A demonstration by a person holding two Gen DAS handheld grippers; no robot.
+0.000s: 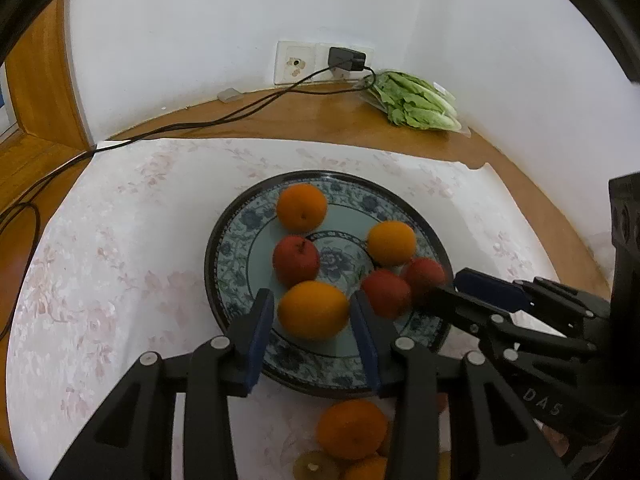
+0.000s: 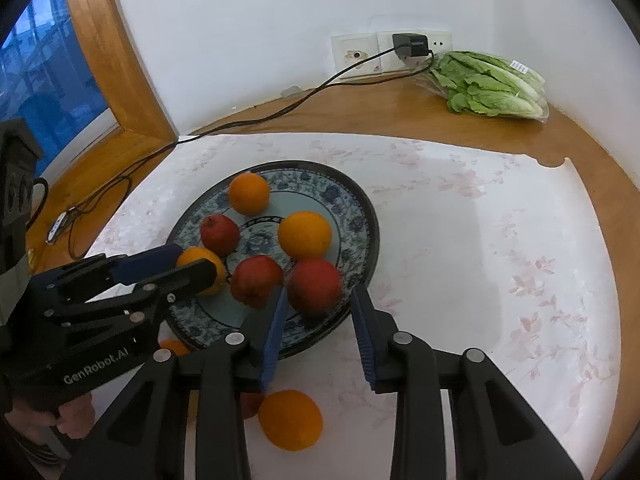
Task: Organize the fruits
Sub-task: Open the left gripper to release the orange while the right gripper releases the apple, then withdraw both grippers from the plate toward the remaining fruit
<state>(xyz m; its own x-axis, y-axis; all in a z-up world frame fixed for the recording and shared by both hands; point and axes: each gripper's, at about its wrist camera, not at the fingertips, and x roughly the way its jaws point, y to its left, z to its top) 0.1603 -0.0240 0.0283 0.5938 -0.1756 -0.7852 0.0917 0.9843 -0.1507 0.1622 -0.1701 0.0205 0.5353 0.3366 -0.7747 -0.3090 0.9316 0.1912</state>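
Both grippers are over the plate [image 1: 224, 248], a round dish with a dark rim and blue floral band, sitting on a pale flowered cloth [image 1: 120, 240]. The left gripper [image 1: 313, 320] has its blue-padded jaws spread wide around a smooth, glossy orange [image 1: 313, 310] at the plate's 6 o'clock; narrow gaps show on both sides, so it isn't squeezing. Over at 4 o'clock, the right gripper [image 2: 320, 320] straddles a deep red apple [image 2: 315, 286], jaws likewise parted with daylight either side. A second red apple [image 2: 256, 280] lies just left of it, nearly touching. A third apple [image 1: 296, 260], stem up, sits near the centre. Two more oranges are on the plate: one [image 1: 302, 207] at 12 o'clock, one [image 1: 391, 243] at 2 o'clock. Off the plate, near the bottom edge, another orange [image 2: 290, 420] rests on the cloth. Bagged lettuce [image 1: 416, 104] lies by the wall.
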